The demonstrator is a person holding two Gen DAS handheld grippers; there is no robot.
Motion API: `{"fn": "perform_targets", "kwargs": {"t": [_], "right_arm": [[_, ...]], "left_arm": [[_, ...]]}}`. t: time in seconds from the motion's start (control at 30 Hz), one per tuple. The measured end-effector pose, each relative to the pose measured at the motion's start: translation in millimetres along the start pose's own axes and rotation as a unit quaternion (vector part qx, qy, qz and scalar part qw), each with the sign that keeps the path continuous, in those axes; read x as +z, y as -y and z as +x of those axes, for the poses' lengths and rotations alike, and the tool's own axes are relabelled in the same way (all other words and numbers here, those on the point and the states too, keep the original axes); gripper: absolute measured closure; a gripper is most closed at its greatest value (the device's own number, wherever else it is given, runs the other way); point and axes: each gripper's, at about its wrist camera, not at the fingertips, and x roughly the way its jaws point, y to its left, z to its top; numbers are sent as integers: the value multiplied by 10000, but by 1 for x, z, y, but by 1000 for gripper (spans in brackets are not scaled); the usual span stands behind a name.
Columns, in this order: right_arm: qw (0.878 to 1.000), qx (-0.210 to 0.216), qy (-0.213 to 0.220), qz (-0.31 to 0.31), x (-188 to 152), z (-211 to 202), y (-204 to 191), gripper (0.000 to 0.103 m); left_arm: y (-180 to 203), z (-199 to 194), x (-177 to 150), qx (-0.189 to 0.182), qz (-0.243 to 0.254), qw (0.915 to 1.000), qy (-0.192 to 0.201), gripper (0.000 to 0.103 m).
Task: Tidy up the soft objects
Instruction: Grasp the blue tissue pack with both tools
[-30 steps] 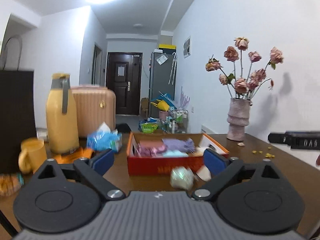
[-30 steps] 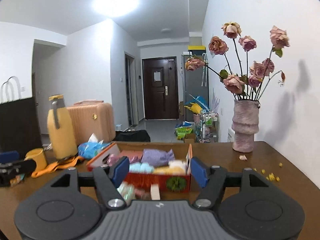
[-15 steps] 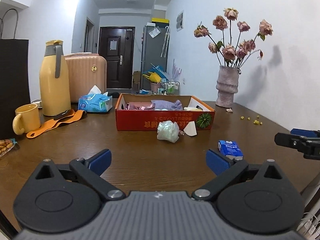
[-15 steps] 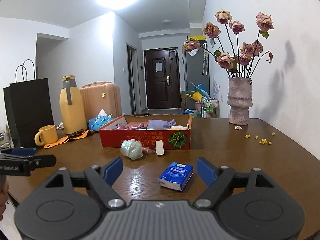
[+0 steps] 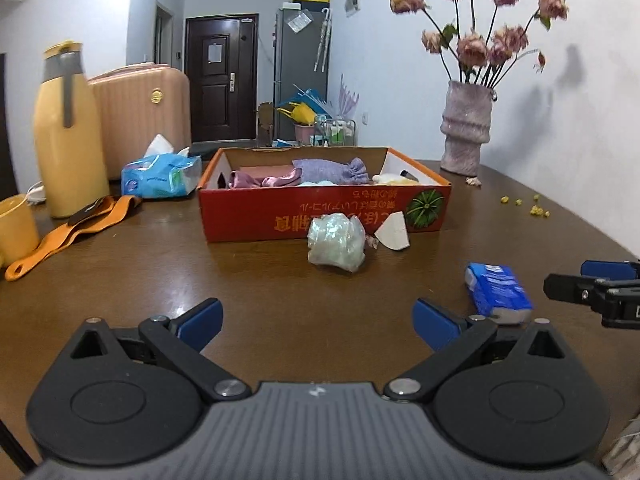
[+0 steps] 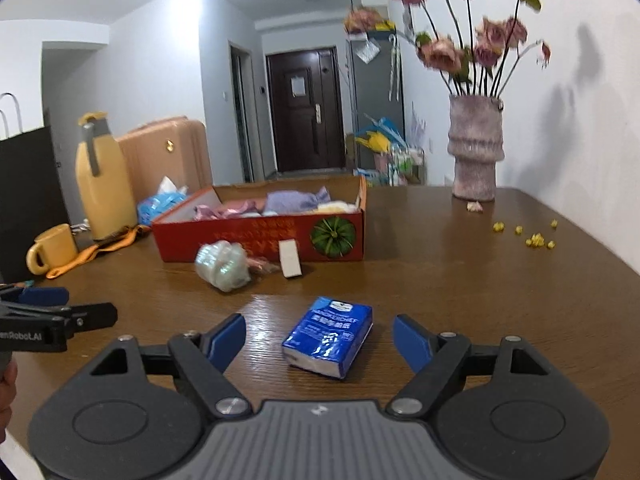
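Note:
A red cardboard box (image 5: 280,216) (image 6: 256,236) holding several soft pouches stands mid-table. A pale shiny pouch (image 5: 336,242) (image 6: 223,266) and a white card (image 5: 394,232) (image 6: 290,263) lie in front of it. A blue tissue pack (image 6: 328,337) (image 5: 498,292) lies on the table just ahead of my right gripper (image 6: 319,338), between its open fingers and apart from both. My left gripper (image 5: 316,320) is open and empty above bare table, well short of the pouch.
A yellow flask (image 5: 68,132), yellow mug (image 6: 52,248), orange strap (image 5: 72,228) and blue tissue box (image 5: 160,176) stand at the left. A vase of dried roses (image 6: 476,148) stands at the far right, with yellow crumbs (image 6: 528,236) nearby.
Both grippers pulled back from the box and dropped lower. The right one has moved forward, so the blue tissue pack now lies between its open fingers.

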Motion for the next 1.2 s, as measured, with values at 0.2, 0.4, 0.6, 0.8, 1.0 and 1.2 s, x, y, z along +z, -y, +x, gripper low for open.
{"fn": "perform_targets", "kwargs": {"t": [0.2, 0.4, 0.6, 0.8, 1.0, 1.2], "right_arm": [[9990, 71, -436, -70, 2, 48, -4, 24], [9978, 44, -578, -322, 1, 85, -16, 50], [9735, 1621, -692, -1456, -5, 83, -58, 49], [9770, 1384, -617, -1498, -7, 75, -48, 36], [9910, 1126, -604, -397, -3, 63, -5, 38], [9842, 1360, -679, 903, -1, 80, 16, 62]], "left_arm": [[0, 48, 16, -125, -60, 9998, -168, 0], [2, 71, 14, -260, -39, 9991, -334, 0], [-13, 69, 17, -673, -361, 9965, -327, 2], [-3, 81, 10, -1260, -481, 9882, -730, 51], [10, 76, 5, -1743, -445, 9796, -891, 59], [7, 77, 3, -1734, -776, 9760, -1063, 61]]}}
